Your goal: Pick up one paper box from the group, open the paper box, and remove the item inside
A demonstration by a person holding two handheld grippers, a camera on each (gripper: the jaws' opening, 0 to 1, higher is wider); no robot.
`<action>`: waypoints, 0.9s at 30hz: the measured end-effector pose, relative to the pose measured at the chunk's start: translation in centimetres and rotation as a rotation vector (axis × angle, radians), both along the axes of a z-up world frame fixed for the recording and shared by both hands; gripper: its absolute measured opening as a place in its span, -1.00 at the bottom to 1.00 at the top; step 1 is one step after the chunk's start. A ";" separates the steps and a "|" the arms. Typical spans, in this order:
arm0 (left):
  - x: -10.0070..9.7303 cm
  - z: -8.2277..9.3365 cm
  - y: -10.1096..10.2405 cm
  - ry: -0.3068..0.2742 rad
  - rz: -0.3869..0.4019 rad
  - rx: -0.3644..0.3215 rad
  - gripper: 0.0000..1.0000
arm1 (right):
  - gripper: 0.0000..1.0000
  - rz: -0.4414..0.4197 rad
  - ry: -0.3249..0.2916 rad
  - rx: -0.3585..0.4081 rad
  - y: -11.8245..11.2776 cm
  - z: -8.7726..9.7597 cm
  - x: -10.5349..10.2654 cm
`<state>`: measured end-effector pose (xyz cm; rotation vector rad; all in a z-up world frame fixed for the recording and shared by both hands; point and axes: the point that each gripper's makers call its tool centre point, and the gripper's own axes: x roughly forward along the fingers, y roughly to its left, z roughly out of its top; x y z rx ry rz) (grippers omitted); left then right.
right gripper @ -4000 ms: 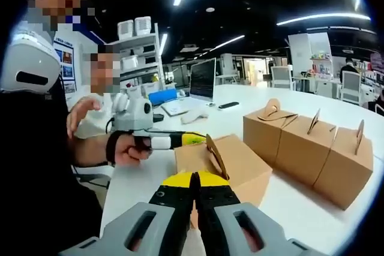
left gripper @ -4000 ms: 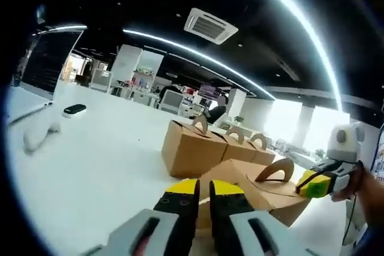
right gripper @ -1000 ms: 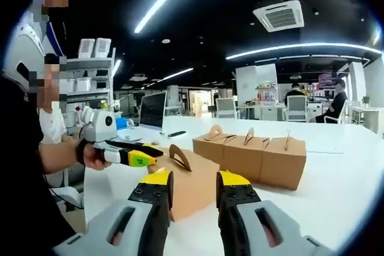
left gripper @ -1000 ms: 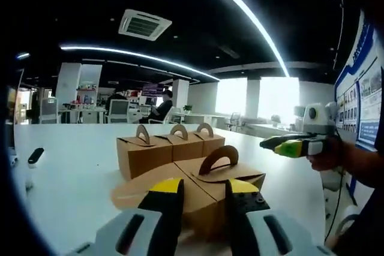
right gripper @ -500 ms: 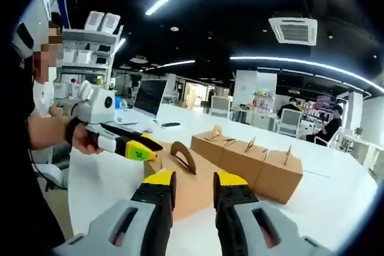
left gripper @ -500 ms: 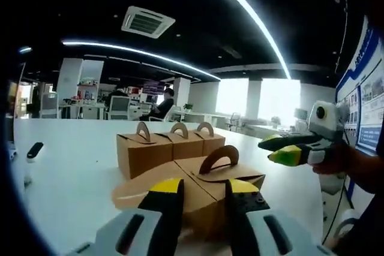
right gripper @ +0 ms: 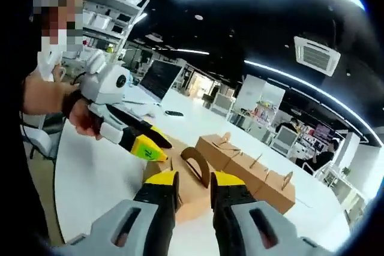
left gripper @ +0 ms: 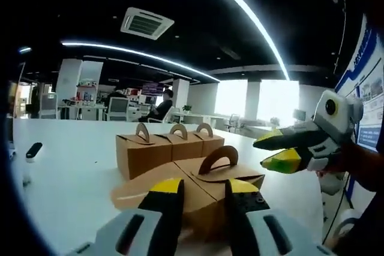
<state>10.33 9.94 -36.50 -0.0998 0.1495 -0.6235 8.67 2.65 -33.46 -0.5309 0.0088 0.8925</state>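
Observation:
A brown paper box (left gripper: 193,171) with an arched handle (left gripper: 219,155) lies just ahead of my left gripper (left gripper: 201,189), which is open; one flap sticks out to the left. My right gripper (left gripper: 277,150) comes in from the right, above the box's right side, jaws apart. In the right gripper view, the same box (right gripper: 180,159) sits behind my open right gripper (right gripper: 193,184). The left gripper (right gripper: 146,142), held in a hand, points at the box's near corner. A row of three shut boxes (left gripper: 171,147) (right gripper: 252,175) stands behind.
The boxes rest on a long white table (left gripper: 72,172) (right gripper: 96,178). A small dark object (left gripper: 34,151) lies near its left edge, another (right gripper: 174,113) by a monitor (right gripper: 159,79). A person's hand (right gripper: 78,118) and body are at the left.
Four seconds ago both grippers were shut at the box; now both are open. Over the last second the right gripper has come nearer the box, and its camera has tilted.

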 end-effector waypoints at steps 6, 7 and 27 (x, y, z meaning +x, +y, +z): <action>-0.1 0.0 -0.1 -0.007 -0.002 0.016 -0.41 | -0.59 0.009 -0.030 -0.053 0.6 -0.4 -0.1; -0.1 0.0 -0.1 -0.006 -0.003 0.016 -0.41 | -0.59 0.011 -0.035 -0.058 0.7 -0.4 -0.1; -0.2 -0.1 -0.2 0.008 0.002 0.000 -0.41 | -0.63 -0.003 -0.176 -0.275 1.9 -1.5 0.3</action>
